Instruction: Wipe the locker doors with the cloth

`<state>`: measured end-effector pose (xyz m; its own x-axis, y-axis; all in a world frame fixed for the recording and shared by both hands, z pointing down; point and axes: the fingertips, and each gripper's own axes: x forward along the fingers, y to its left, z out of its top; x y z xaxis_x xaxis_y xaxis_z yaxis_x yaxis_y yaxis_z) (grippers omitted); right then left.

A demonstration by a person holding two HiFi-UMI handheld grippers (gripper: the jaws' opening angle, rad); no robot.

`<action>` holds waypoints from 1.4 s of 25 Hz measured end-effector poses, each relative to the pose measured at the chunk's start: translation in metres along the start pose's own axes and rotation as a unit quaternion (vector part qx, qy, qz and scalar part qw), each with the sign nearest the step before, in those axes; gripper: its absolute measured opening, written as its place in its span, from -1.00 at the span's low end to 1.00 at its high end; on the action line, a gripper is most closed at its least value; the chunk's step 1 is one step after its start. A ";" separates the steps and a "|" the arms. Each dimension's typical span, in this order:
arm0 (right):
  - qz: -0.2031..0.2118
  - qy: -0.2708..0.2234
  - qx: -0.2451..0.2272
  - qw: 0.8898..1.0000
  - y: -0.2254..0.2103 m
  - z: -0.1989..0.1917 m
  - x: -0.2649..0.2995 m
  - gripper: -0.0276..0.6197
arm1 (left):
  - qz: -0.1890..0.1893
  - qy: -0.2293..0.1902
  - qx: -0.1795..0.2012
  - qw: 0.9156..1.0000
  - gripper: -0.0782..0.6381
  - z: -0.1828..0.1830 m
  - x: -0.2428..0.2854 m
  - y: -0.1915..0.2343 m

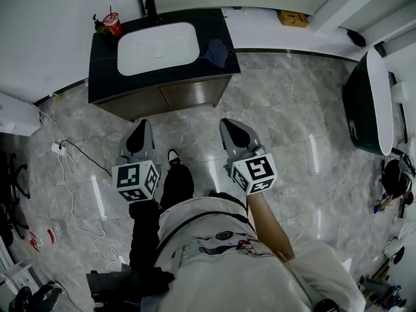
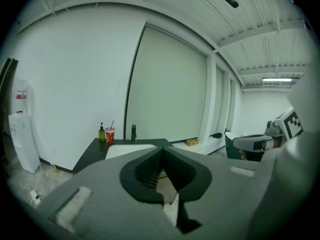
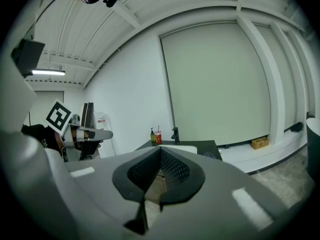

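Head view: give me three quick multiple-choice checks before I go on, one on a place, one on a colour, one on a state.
1. Where does the cloth lie?
A. On the floor by the cables
B. On the counter, right of the sink
C. Inside the sink

2. What colour is the cup at the counter's back left corner?
A. Red
B. Blue
C. Yellow

3. How do the jaws of the right gripper stand?
A. Wide apart
B. Shut on the cloth
C. Shut, with nothing between them

Answers:
1 B: the dark cloth sits on the dark counter top beside the white basin.
2 A: the cup with the straw is plainly red in all three views.
3 C: the right gripper view shows its pads meeting, with only the counter beyond them.
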<state>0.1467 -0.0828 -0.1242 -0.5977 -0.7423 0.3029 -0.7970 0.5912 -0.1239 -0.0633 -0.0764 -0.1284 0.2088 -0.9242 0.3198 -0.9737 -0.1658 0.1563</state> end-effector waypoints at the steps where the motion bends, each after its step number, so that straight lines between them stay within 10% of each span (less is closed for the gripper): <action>1: -0.001 0.000 -0.004 1.000 0.001 0.005 0.016 -0.90 | -0.005 0.001 0.002 1.000 -0.77 0.006 0.011 0.011; 16: -0.028 0.079 0.033 0.996 -0.061 -0.025 0.165 -0.90 | -0.033 0.060 -0.027 0.997 -0.78 -0.006 0.118 0.074; 28: -0.048 0.232 -0.010 0.971 -0.229 -0.125 0.310 -0.20 | 0.026 0.122 -0.039 0.991 -0.78 -0.051 0.148 0.073; 35: -0.042 0.298 -0.034 0.953 -0.281 -0.165 0.372 -0.13 | 0.066 0.134 -0.046 0.988 -0.77 -0.058 0.156 0.086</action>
<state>0.1628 -0.4730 0.1796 -0.3595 -0.4899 0.7942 -0.8205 0.5714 -0.0190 -0.1097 -0.2149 -0.0110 0.1103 -0.8092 0.5770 -0.9840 -0.0072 0.1780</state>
